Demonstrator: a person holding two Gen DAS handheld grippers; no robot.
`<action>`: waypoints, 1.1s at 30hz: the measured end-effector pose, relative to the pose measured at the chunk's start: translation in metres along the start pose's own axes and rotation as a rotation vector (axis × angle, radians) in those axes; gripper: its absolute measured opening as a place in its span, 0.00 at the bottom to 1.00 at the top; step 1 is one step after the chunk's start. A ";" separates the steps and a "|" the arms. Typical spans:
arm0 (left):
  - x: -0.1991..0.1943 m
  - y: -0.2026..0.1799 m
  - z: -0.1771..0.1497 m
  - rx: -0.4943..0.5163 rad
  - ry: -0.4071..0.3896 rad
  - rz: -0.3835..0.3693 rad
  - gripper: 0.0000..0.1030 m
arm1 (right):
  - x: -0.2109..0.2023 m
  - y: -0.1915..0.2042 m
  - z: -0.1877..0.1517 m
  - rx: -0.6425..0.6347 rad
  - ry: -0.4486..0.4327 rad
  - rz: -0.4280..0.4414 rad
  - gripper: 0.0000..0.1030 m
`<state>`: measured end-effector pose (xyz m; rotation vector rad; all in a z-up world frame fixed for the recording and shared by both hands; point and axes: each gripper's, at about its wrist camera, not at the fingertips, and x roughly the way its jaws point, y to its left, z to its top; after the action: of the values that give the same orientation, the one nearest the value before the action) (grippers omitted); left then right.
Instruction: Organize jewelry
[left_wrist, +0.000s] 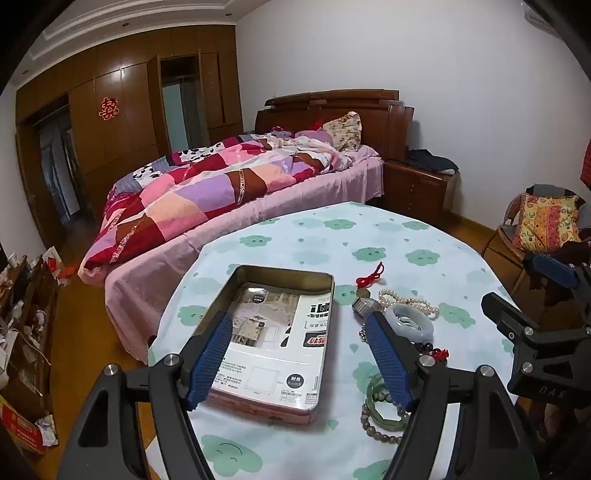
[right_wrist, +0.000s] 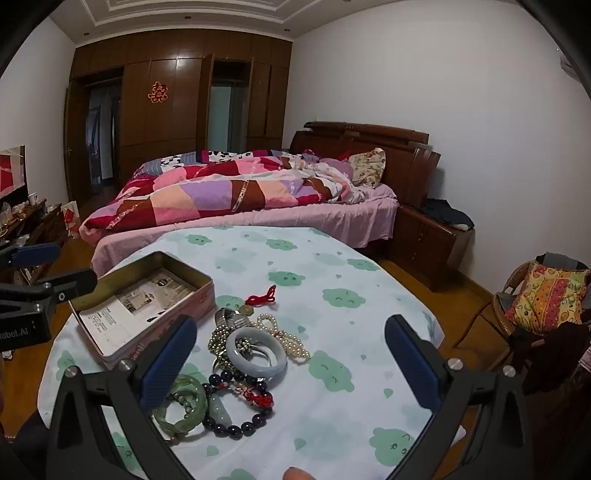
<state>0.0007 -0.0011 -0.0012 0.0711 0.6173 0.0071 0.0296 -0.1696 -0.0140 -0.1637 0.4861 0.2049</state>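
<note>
**Jewelry heap beside empty tin; both tongs spread, nothing held**

Left tongs (left_wrist: 299, 317): released, hovering over the open rectangular metal tin (left_wrist: 236, 273), which is lined with printed paper and holds no jewelry. Right tongs (right_wrist: 290, 339): released, hovering above the heap.

Location: all pieces lie tangled on the round desk with a cloud-print cloth (right_wrist: 332, 258), just right of the tin.

- Pale grey-white jade bangle (right_wrist: 256, 355), on top of the heap. Judged rigid, smooth, brittle; pinch across the band, not the rim edge, and lift low.
- Green jade bangle (right_wrist: 181, 408), near edge, threaded with a bead strand. Same handling; likely to drag the strand.
- White pearl string (right_wrist: 286, 338): limp, light; grip a bunched section.
- Dark purple bead bracelet (right_wrist: 236, 428): round beads, likely to roll out of the pads.
- Red knotted cord (right_wrist: 263, 296), apart from the heap: soft, easy.
</note>
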 end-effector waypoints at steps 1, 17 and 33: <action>-0.001 -0.002 -0.001 0.006 -0.013 -0.011 0.72 | 0.000 0.000 0.000 0.009 -0.001 0.004 1.00; 0.004 0.002 -0.003 0.008 -0.009 0.008 0.72 | 0.001 0.002 -0.003 -0.001 0.006 0.000 1.00; 0.007 0.005 0.000 0.016 -0.010 0.030 0.72 | 0.001 0.002 -0.003 -0.006 0.010 0.000 1.00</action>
<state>0.0061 0.0039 -0.0048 0.0953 0.6059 0.0307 0.0287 -0.1677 -0.0180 -0.1705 0.4956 0.2057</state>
